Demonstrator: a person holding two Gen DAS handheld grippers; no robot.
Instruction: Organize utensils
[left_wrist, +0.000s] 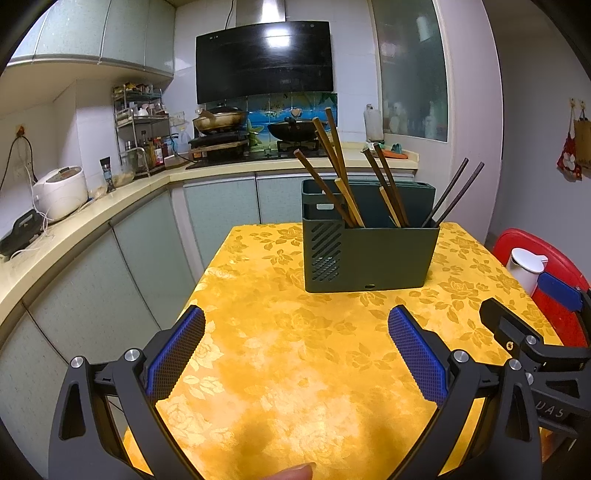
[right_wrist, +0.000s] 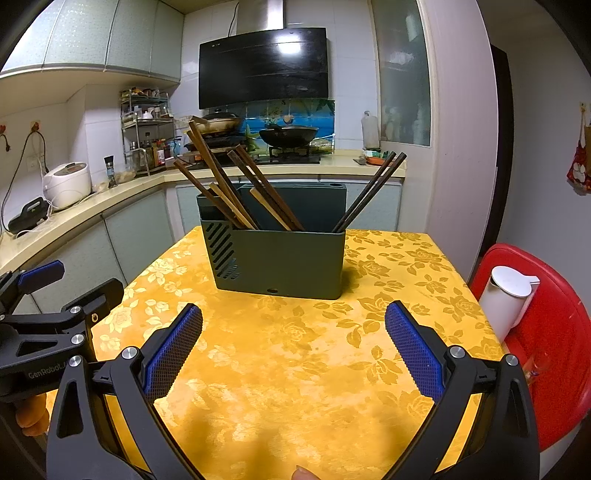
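Now | left gripper (left_wrist: 295, 332) wide, empty | right gripper (right_wrist: 293, 328) wide, empty | chopsticks (left_wrist: 340, 184) lean splayed in green holder (left_wrist: 369, 258) at the desk (left_wrist: 277, 369) far end | risk: pulling one angled stick may drag neighbours or tip the holder

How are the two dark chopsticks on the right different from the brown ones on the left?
The dark chopsticks are nearly black and thin; the brown chopsticks are lighter and look thicker. The dark pair leans right at the holder's right end; the brown ones lean left. The dark ones are two; the brown ones are a bigger bunch. All stand in the same green holder.
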